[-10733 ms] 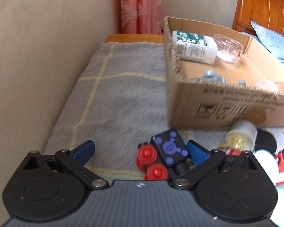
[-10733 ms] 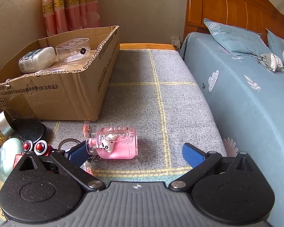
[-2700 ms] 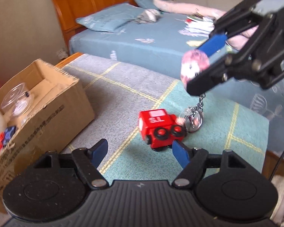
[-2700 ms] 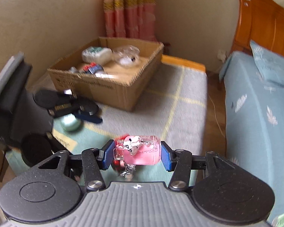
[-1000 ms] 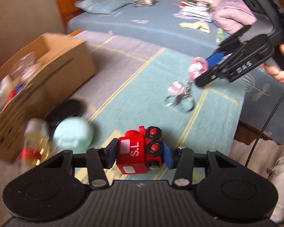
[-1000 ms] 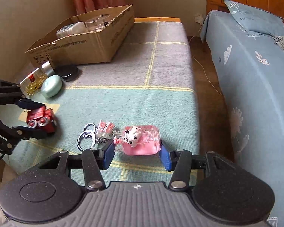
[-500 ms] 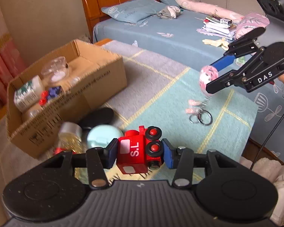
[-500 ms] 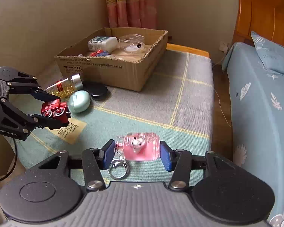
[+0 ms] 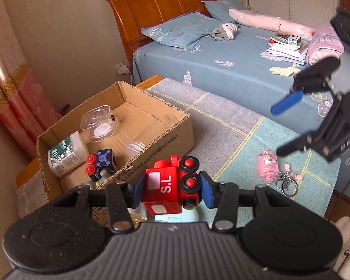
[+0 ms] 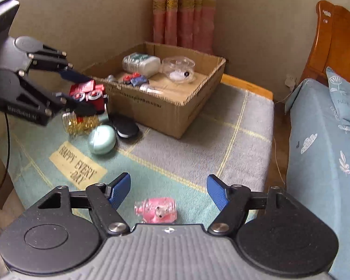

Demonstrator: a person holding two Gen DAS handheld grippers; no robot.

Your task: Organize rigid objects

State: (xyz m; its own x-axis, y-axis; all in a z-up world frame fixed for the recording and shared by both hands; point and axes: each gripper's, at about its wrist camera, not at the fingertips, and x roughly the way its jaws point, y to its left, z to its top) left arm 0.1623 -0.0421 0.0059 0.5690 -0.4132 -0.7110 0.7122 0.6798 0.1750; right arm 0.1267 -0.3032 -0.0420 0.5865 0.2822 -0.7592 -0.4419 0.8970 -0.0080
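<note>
The left tool (image 9: 171, 190) is clamped on a red wooden toy train with black wheels (image 9: 172, 186), gripped by its sides and lifted clear of the blanket, just short of the open cardboard box (image 9: 172, 135); I'd judge it is headed into the box. The right tool (image 10: 168, 192) is opening, its blue pads spread with nothing between them. Below it the pink transparent bottle charm on a keyring (image 10: 157, 210) lies on the teal blanket, well away from the box, so it looks set down rather than packed.

Inside the box are a white bottle with a green label (image 9: 65, 151), a clear plastic lidded case (image 9: 99, 123) and a blue cube toy with red wheels (image 9: 101, 163). Just outside the box's near wall sit a mint-green egg-shaped case (image 10: 102, 140), a black oval compact (image 10: 126, 124) and a jar of gold beads (image 10: 79, 122).
</note>
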